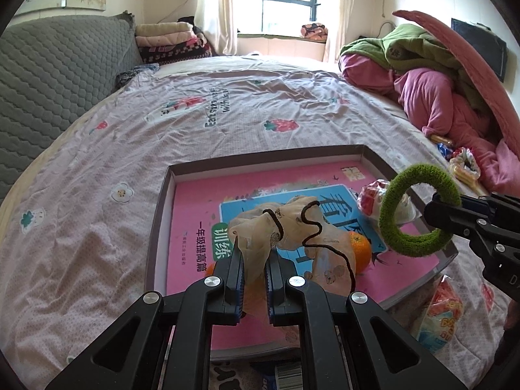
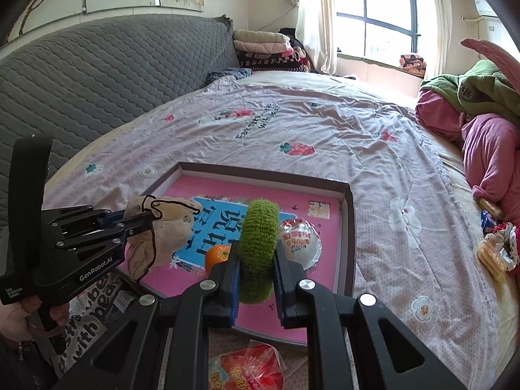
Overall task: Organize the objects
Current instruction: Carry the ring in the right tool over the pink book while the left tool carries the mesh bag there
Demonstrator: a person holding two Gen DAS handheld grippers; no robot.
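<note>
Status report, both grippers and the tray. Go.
Left gripper shut on beige pouch; right gripper shut on green ring. Both over tray. Orange, wrapped snack inside.

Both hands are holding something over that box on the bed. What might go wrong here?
The beige pouch has a loose black cord that may snag on the left gripper. The green fuzzy ring, pinched by the right gripper, might land on the orange or the wrapped snack in the box.
</note>
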